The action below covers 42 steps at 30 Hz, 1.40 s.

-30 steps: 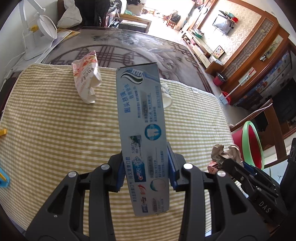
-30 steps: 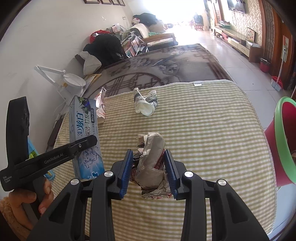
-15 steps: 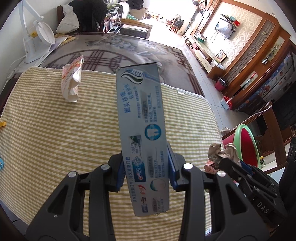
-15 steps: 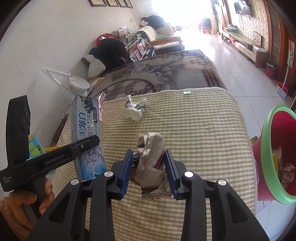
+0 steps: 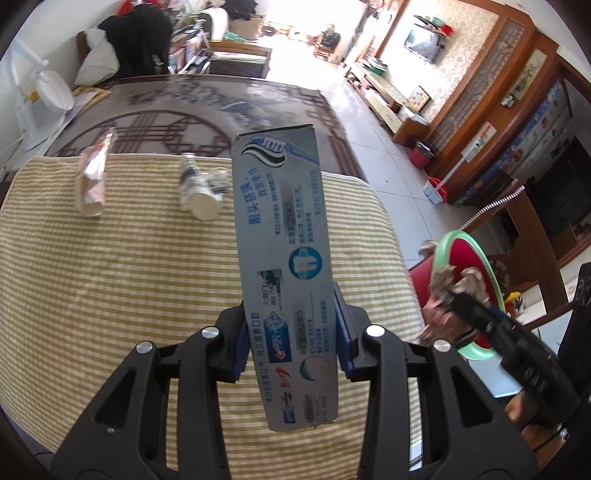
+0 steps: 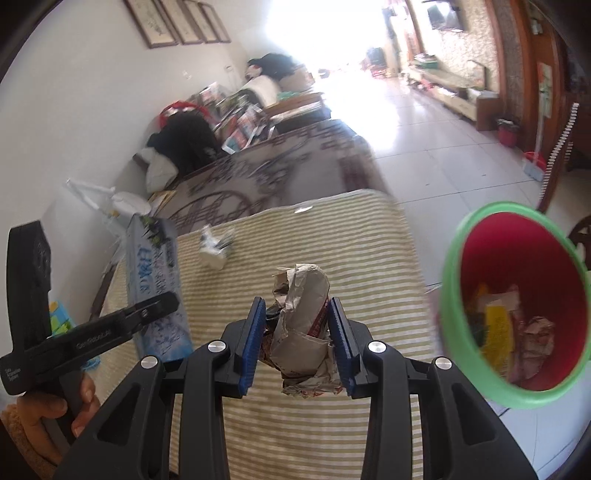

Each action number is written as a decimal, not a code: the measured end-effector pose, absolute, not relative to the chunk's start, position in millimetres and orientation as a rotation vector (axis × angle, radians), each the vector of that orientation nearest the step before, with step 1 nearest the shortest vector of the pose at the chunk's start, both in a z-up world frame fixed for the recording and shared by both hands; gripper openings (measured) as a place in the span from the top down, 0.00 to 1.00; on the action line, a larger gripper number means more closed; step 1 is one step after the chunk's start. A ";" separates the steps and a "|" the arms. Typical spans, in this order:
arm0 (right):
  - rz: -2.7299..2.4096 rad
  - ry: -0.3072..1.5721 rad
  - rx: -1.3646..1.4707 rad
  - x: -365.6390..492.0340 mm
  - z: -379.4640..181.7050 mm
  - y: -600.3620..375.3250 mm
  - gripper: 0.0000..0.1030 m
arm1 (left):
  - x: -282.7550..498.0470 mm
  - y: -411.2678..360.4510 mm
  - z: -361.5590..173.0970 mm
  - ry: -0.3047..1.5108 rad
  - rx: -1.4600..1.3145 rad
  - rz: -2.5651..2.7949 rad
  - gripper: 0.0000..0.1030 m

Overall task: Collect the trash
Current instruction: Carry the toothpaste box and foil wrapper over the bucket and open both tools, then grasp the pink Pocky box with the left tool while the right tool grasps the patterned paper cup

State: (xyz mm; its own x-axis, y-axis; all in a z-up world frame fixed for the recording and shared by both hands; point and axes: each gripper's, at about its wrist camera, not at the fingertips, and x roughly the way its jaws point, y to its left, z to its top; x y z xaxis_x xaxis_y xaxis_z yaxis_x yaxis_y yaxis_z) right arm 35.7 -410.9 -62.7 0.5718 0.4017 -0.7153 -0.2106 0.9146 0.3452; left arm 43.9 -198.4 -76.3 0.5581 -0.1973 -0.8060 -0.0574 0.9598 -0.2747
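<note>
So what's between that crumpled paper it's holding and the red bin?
Nothing: in the right wrist view, only striped tablecloth and table edge separate the crumpled paper from the red bin.

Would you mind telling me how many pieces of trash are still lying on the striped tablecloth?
2: a crumpled wrapper near the far left edge, and a squashed paper cup to its right. The box hides part of the cloth, so more may be there.

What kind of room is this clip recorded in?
Most likely a home living room. A wall TV hangs above a low cabinet, a patterned rug covers the tiled floor, and framed pictures line the wall. The work goes on at a table under a striped cloth.
</note>
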 end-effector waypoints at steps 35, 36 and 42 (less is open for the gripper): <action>-0.145 0.743 0.304 44.8 -52.5 -520.3 0.32 | 94.2 -213.4 -86.6 1.003 -0.345 -0.199 0.20; -0.106 0.755 0.288 51.8 -52.6 -504.2 0.32 | 89.9 -197.1 -87.9 1.002 -0.360 -0.168 0.20; 0.190 0.916 0.178 96.6 -76.6 -363.3 0.29 | 64.8 -96.6 -100.4 1.020 -0.452 -0.011 0.20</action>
State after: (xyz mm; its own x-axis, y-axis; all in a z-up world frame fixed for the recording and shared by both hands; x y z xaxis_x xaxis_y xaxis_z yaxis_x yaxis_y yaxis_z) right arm 96.6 -363.3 -76.6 0.5946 0.2381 -0.7680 -0.0869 0.9686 0.2330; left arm 64.8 -96.6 -100.4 0.5318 -0.2162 -0.8188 -0.1988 0.9080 -0.3689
